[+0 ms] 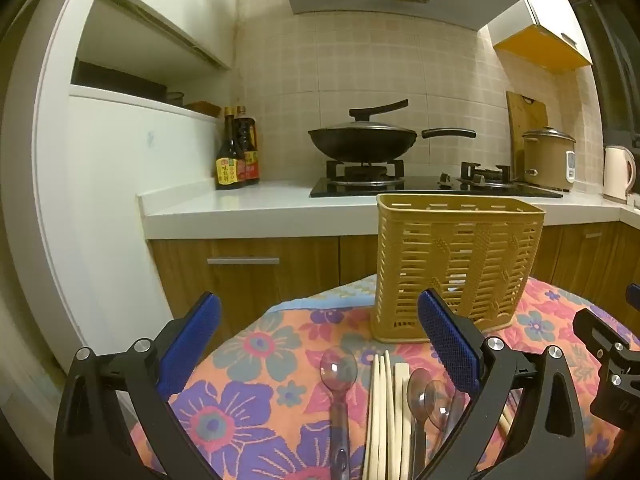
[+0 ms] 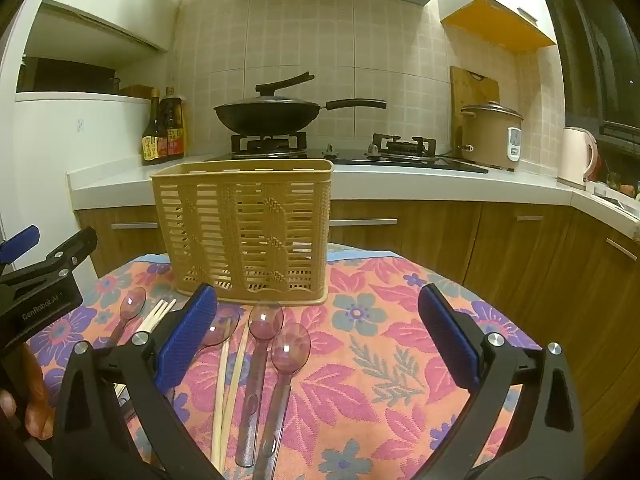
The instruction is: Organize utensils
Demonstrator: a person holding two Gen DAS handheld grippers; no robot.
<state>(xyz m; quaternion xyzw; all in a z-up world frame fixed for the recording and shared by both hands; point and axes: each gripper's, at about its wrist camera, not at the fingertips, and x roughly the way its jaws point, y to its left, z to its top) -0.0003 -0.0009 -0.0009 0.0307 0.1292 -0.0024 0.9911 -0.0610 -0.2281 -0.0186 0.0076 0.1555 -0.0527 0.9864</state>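
**A:** so what's likely to go sideways here? The left hand-held gripper (image 1: 319, 344) and right hand-held gripper (image 2: 318, 334) both have their jaws spread wide with nothing in them, hovering over the flowery cloth on the tabletop (image 2: 400, 360).

**B:** my guess is the clutter. From the left wrist cam the chopsticks (image 1: 386, 408) sit at 6 o'clock, packed right beside a couple of clear spoons (image 1: 430, 400), with a lone spoon (image 1: 338, 376) just left of them. Closing on that pile could grab two things at once or flick a chopstick off. Clear plastic probably slips in the pads too.

**A:** and the basket (image 2: 244, 228)?

**B:** dead ahead at 12 in the right cam, standing upright, looks empty as far as I can see through the slats. It's light-looking, so bumping the rim on a drop might tip or shove it.

**A:** anything else in the way?

**B:** the two grippers are near each other, could clash. Wok (image 2: 276, 114), sauce bottles (image 2: 164, 128), rice cooker (image 2: 490, 136) are well back on the kitchen counter, no bother.
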